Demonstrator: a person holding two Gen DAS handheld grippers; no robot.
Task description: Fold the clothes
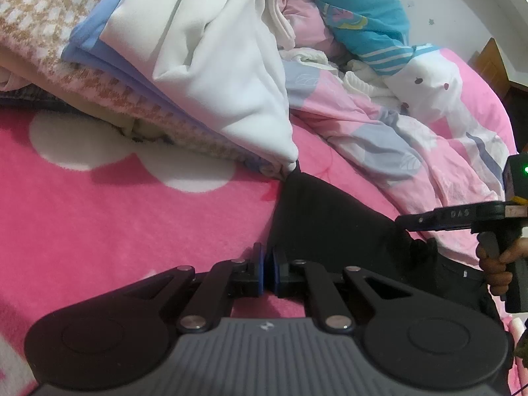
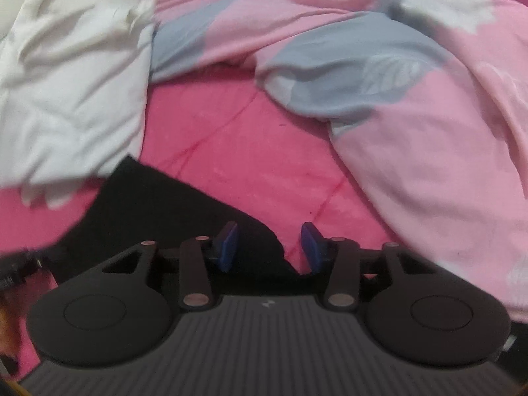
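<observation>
Black garment on the fuzzy pink blanket, one gripper clamped, the other let go.

Nearest us, the left gripper (image 1: 266, 269) has its blue pads clenched together on the edge of the matte black garment (image 1: 330, 231), which lies in a flat, wedge-shaped sheet on the plush pink blanket (image 1: 132, 224) with its big white flower blotches. In the right wrist view, our right gripper (image 2: 270, 247) stands released, blue pads apart over the garment's corner, nothing pinched between them. Just beyond the black tip we meet a stack of folded clothes (image 1: 184, 76): smooth white cloth over pale blue, then orange-and-white houndstooth knit. Further right, a crumpled pink-and-grey quilt (image 1: 379, 125) with leaf prints billows up, and a teal striped piece (image 1: 366, 23) sits farthest back.
</observation>
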